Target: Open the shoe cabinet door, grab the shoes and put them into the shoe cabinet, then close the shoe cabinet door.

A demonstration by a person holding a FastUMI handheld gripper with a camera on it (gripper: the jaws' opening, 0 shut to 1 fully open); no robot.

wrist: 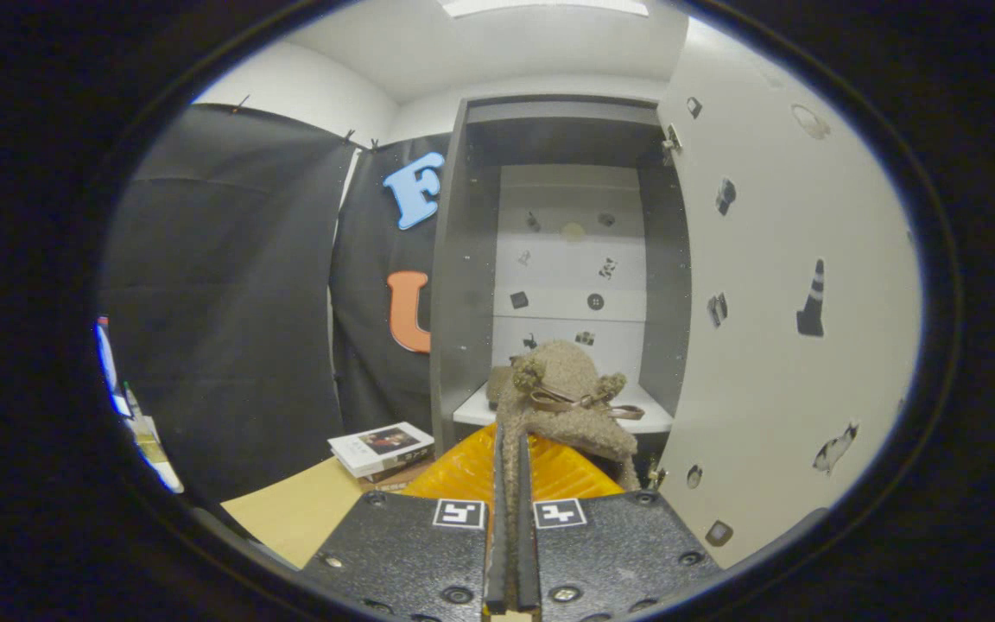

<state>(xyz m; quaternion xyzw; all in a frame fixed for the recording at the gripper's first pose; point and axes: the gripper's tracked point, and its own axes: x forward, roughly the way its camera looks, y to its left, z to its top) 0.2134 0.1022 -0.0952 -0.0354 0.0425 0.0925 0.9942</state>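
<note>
Fuzzy tan slipper (568, 393) hung pinched in the gripper (512, 484), fingers nearly closed on its edge.
It was held just before the open shoe cabinet (463, 259); its door (774, 345) stood wide, with stickers but no readable words.

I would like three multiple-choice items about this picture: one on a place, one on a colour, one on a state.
1. Where does the book lie?
A. left of the cabinet
B. on the cabinet shelf
C. on the slipper

2. What colour is the fuzzy slipper?
A. blue
B. tan
C. red

3. How is the cabinet door?
A. closed
B. missing
C. open

Key: 1 A, it lies outside, by the cabinet's left wall; 2 B, tan pile with a brown bow; 3 C, swung aside, interior visible. The gripper jaws pinch the slipper's edge.
</note>
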